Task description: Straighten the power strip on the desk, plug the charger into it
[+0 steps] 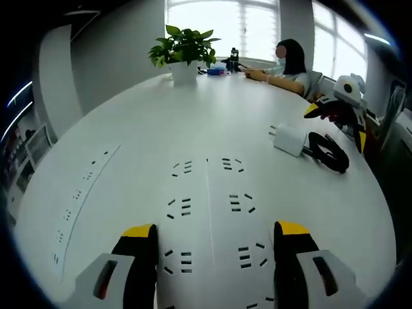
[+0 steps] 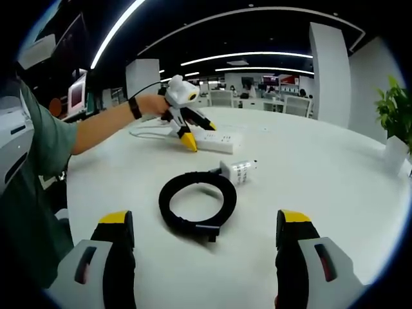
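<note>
The white power strip (image 1: 212,187) lies close under my left gripper (image 1: 217,232), its socket rows running between the open jaws. The right gripper view has the strip (image 2: 219,141) farther off, with the left gripper (image 2: 199,134) held down over its near end. The white charger (image 1: 290,138) and its coiled black cable (image 1: 329,153) rest on the desk to the right. My right gripper (image 1: 337,123) hovers just beyond them. In its own view the right gripper (image 2: 206,222) is open and holds nothing, with the cable coil (image 2: 196,199) and charger (image 2: 237,170) just ahead.
A round white desk (image 1: 193,109) carries a potted plant (image 1: 185,55) at its far side, where a person (image 1: 290,64) sits. A white cord (image 2: 148,134) trails from the strip. A green sleeve (image 2: 38,148) sits at the left edge.
</note>
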{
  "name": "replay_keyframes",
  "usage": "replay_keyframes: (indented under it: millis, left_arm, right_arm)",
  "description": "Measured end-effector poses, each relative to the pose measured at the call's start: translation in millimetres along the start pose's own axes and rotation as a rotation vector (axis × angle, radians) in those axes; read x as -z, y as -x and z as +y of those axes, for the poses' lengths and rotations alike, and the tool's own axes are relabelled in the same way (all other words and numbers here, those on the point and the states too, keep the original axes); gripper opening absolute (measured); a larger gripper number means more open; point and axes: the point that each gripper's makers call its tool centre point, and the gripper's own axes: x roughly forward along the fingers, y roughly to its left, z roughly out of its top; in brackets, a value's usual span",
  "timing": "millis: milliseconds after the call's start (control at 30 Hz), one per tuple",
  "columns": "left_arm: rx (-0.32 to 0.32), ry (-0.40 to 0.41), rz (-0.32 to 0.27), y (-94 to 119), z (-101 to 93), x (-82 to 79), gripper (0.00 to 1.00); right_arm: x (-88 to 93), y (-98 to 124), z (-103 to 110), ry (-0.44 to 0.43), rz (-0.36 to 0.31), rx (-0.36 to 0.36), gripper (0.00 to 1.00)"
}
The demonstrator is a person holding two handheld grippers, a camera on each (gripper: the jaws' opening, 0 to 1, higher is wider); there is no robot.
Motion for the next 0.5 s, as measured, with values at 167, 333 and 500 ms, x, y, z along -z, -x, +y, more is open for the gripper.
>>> replay_keyframes:
  millis: [167,333,500]
  left_arm:
    - [0.007,-0.003,-0.002,-2.1,0.3,-2.2,0.75]
    - [0.014,-0.011,0.002,-5.0,1.3,-5.4,0.75]
    - [0.024,-0.02,0.004,-9.7,2.8,-10.0,0.75]
  right_arm:
    - [0.8,-0.2,-0.6,0.001,0.004,-0.002,0.91]
    - [0.0,0.3,-1.0,-0.001,-0.001,-0.002,0.91]
    - [0.5,1.1,-3.6,0.001,-0.002,0.004,0.91]
